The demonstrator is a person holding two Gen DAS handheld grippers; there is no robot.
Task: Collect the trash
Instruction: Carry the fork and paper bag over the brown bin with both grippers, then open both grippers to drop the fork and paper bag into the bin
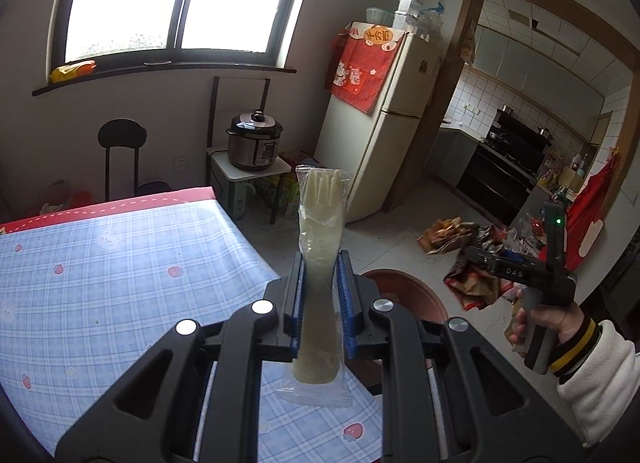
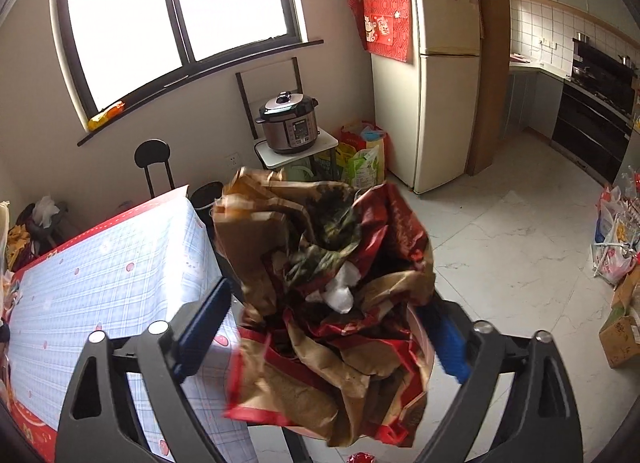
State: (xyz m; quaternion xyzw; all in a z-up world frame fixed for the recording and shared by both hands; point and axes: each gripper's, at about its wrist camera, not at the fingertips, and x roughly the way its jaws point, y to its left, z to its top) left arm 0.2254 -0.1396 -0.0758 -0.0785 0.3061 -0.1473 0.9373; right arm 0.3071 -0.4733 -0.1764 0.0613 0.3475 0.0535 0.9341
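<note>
A large dark-framed window point(image 1: 176, 3) fills the upper left of both views, and a cream fridge point(image 1: 384, 127) stands right of centre with a red cloth point(image 1: 362, 67) hung on it bearing gold characters too small to read. At the far right a doorway opens onto a tiled kitchen over a pale marble-look floor point(image 2: 520, 247). The surface point(image 1: 120, 263), lower left, wears a blue plaid cover with strawberries and a red border. A pressure cooker point(image 1: 254, 141) sits on a small stand beyond it. In the centre of the right view, the right hand-held gripper point(image 2: 332, 327) stands wide apart around crumpled brown-and-red paper trash point(image 2: 328, 303), whether gripping it, I cannot tell; its body reads "DAS". The left hand-held gripper point(image 1: 319, 295) is clamped on a pale plastic fork in clear wrap point(image 1: 320, 231), upright at centre.
</note>
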